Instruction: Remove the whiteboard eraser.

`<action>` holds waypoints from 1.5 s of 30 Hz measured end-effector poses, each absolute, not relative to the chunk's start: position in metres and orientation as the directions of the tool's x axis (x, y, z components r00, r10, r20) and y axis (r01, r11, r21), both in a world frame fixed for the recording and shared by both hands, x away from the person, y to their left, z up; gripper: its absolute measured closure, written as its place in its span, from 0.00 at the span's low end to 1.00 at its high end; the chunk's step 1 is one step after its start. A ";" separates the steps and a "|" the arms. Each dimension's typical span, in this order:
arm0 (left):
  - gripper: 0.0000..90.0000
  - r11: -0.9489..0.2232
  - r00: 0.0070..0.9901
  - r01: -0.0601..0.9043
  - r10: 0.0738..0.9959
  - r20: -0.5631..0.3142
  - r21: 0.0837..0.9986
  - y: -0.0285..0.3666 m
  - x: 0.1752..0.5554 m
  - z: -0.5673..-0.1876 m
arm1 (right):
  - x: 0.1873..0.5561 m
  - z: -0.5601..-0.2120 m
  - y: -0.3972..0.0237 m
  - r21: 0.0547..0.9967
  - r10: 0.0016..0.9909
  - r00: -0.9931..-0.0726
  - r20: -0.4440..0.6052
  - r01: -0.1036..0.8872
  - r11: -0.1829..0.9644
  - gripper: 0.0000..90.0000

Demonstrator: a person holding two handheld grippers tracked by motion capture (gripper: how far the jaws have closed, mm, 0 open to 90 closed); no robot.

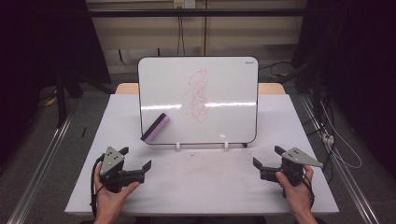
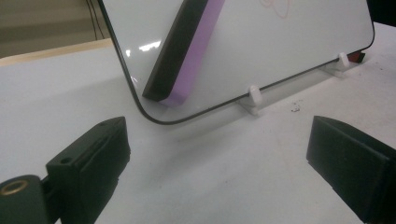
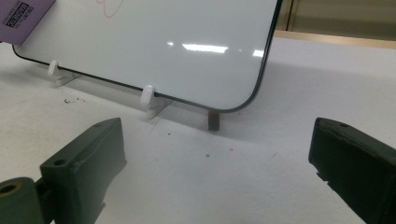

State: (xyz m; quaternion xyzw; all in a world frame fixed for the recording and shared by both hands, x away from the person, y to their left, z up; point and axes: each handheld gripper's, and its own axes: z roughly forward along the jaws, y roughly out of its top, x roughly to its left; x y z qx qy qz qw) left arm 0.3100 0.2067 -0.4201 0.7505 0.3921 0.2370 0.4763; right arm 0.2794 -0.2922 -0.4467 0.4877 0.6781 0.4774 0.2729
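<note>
— Two grippers in my hands, what do you see of them?

— Your left gripper (image 1: 137, 157) rests low on the white table (image 1: 201, 186), jaws spread wide, gripping nothing. Your right gripper (image 1: 268, 155) sits at the other side, equally released.

— And the whiteboard (image 1: 224, 84)?

— It leans tilted back on two white clips (image 2: 253, 95), between and beyond both grippers, red scribble (image 1: 198, 95) at its middle. I see the black-and-purple eraser (image 1: 155, 127) stuck on its lower left corner.
</note>
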 end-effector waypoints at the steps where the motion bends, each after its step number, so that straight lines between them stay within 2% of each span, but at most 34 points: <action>1: 0.06 -0.239 0.579 0.362 0.815 -0.017 0.901 0.207 0.310 -0.420 | 0.279 -0.447 -0.292 0.915 0.920 -0.381 0.097 0.397 0.068 0.03; 11: 0.07 -0.264 0.582 0.378 0.813 -0.006 0.887 0.206 0.313 -0.419 | 0.280 -0.447 -0.293 0.911 0.915 -0.388 0.107 0.406 0.066 0.03; 19: 0.11 -0.343 0.587 0.327 0.804 0.096 0.881 0.202 0.320 -0.411 | 0.281 -0.448 -0.291 0.910 0.911 -0.399 0.105 0.407 0.074 0.03; 23: 0.15 -0.359 0.583 0.306 0.803 0.124 0.882 0.199 0.329 -0.406 | 0.281 -0.448 -0.290 0.909 0.912 -0.395 0.106 0.410 0.072 0.03; 24: 0.19 -0.375 0.587 0.296 0.797 0.143 0.879 0.197 0.333 -0.405 | 0.282 -0.448 -0.290 0.909 0.911 -0.400 0.099 0.409 0.081 0.03; 33: 0.26 -0.413 0.576 0.283 0.795 0.191 0.866 0.189 0.352 -0.403 | 0.283 -0.448 -0.289 0.907 0.909 -0.404 0.100 0.412 0.083 0.03; 45: 0.28 -0.477 0.577 0.235 0.770 0.273 0.847 0.176 0.368 -0.390 | 0.283 -0.448 -0.287 0.906 0.907 -0.409 0.101 0.413 0.086 0.03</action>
